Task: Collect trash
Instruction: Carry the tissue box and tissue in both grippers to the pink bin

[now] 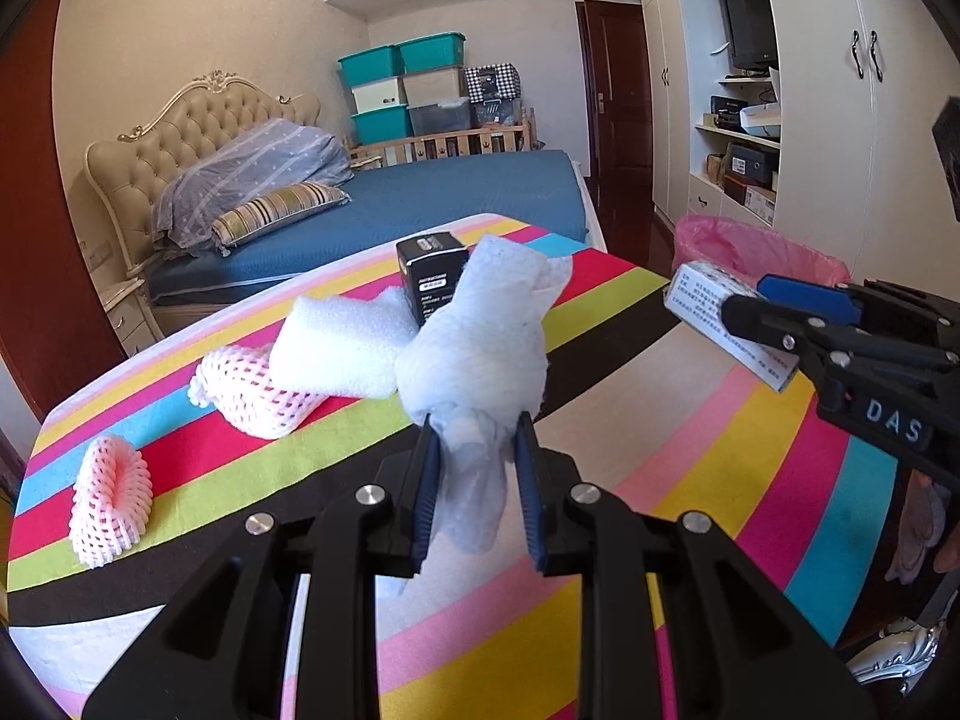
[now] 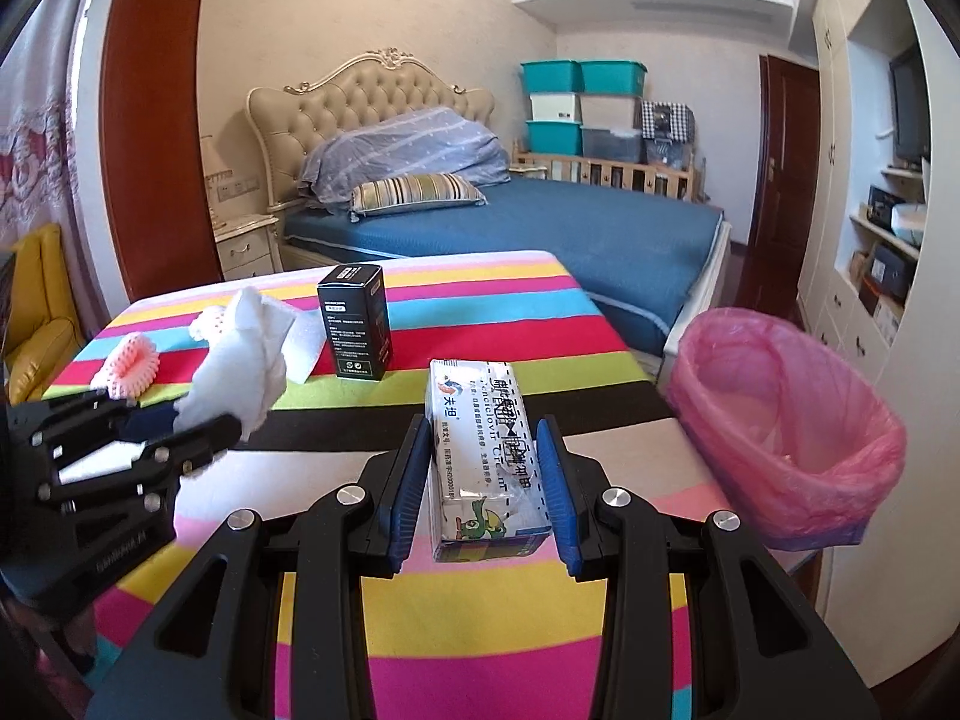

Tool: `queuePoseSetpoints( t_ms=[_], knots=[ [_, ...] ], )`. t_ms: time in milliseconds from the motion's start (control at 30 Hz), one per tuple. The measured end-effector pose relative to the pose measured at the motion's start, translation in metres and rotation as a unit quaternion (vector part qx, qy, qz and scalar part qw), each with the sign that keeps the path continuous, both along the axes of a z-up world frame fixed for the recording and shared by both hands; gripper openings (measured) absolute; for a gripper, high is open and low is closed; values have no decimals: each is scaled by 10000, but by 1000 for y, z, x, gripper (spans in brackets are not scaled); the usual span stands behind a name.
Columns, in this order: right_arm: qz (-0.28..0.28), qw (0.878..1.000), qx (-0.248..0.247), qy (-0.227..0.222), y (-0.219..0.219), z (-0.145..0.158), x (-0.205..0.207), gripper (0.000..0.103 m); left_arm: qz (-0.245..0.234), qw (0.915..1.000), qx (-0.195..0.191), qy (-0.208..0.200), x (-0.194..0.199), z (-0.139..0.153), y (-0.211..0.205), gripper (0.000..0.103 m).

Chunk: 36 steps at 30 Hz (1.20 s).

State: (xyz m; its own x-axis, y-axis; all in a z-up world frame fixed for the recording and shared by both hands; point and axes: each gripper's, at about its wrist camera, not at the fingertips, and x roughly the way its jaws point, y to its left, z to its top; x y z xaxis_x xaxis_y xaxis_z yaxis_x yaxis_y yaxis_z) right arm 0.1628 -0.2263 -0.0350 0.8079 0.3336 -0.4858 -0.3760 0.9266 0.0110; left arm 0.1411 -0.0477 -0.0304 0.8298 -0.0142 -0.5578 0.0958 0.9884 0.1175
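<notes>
Left hand-held gripper point(image 1: 474, 438): pinched on a crumpled white tissue point(image 1: 480, 336), held above the striped bench point(image 1: 690, 420).
Right hand-held gripper point(image 2: 483, 438): clamped on a medicine carton point(image 2: 480, 450).
Bin: a pink-lined trash bin point(image 2: 798, 420) is seen beside the bench's right edge.
Left lying: black box point(image 2: 355, 321), foam sheet point(image 1: 336, 348), two pink foam nets point(image 1: 111, 498).

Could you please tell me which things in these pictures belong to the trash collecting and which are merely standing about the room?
Part of the job:
- crumpled white tissue, in left gripper
- white printed carton, in right gripper
- pink-lined bin
- black box
- white foam sheet
- two pink foam nets

Just lying about:
- blue bed
- teal storage tubs
- television
</notes>
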Motion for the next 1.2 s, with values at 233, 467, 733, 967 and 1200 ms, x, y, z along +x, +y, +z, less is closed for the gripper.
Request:
queuePoseSetpoints(
  t_ms=[233,467,733,967,1200],
  knots=[
    [-63,9999,-70,-144,-18,3,-15,36,-185,9998,15,-36,1,11,-16,24],
    [-296,9993,68,-214,-45,10,-14,36,-424,9991,76,9,8,14,-37,24],
    [-608,9976,161,-290,-81,13,-13,36,-800,9967,70,134,21,16,-74,24],
    [-966,9944,253,-358,-118,15,-9,36,-1194,9926,39,193,39,26,-109,24],
    [-1322,9900,261,-424,-150,18,2,36,-1599,9868,-134,226,67,39,-147,24]
  ],
)
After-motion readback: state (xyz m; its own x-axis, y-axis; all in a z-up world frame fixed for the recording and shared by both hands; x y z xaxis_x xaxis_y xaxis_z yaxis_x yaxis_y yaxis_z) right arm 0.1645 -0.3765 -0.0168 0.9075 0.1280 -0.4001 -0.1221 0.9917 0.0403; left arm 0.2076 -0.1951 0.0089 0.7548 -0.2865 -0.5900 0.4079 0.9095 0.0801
